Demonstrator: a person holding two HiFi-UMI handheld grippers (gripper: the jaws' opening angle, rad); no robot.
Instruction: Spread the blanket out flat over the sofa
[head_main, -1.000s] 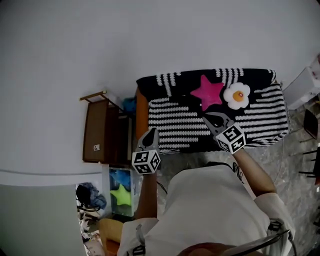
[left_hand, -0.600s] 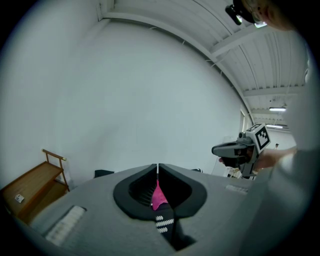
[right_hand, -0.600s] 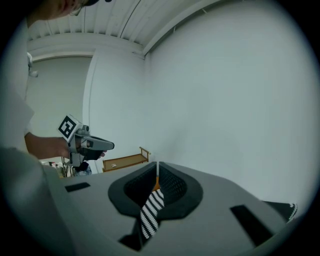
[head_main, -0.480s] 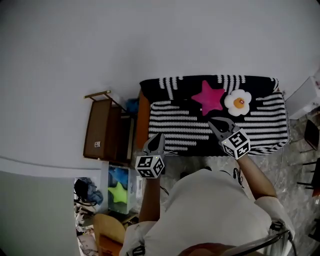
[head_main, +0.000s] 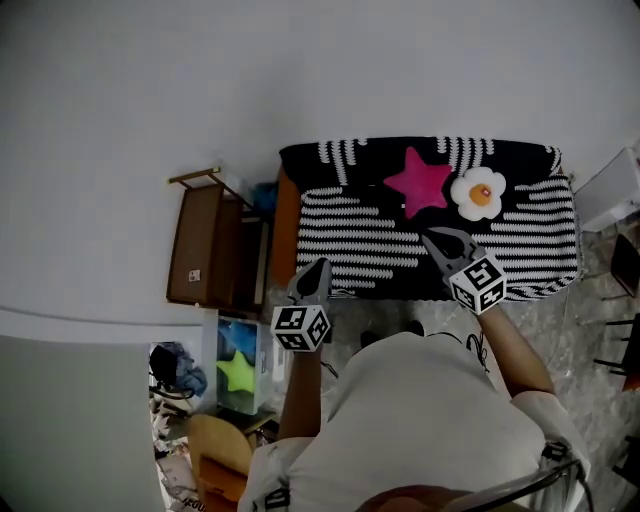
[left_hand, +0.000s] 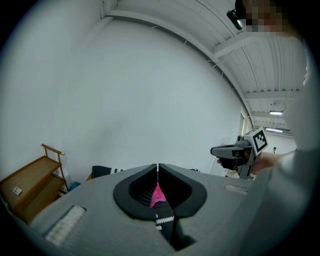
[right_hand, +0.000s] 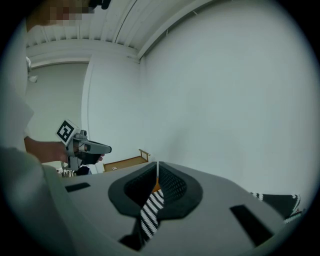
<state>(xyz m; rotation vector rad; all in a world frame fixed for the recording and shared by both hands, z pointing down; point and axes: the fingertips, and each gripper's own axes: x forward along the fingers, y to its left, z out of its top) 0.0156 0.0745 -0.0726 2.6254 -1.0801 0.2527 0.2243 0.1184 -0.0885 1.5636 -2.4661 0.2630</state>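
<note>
**L gripper** (head_main: 319, 268): jaws pressed together, pinching the blanket's near edge. A pink scrap and blk/wht stitching sit in the throat just behind the tips. Marker cube at rear, arm behind it.

**R gripper** (head_main: 433, 239): jaws together, pinching a striped fold of the blanket. The fold hangs down through the throat behind the tips. Stands well apart from the L gripper, to its right, pointing the same way.

**Blanket** (head_main: 400, 255): blk w/ wht stripes. Lies over sofa seat and back, ahead of both grippers. Its near edge runs from one gripper's tips to the other's.

**Sofa** (head_main: 285, 225): only the orange end shows, ahead-left of the L gripper, just past the blanket's edge.

**Star** (head_main: 418, 180): pink, on the blanket, ahead of the R gripper and a bit left.

**Flower** (head_main: 477, 192): wht w/ orange centre, on the blanket just beside the star, ahead-right of the R gripper.

**Shelf** (head_main: 205, 245): brown wood, left of the L gripper, near the sofa's orange end.
</note>
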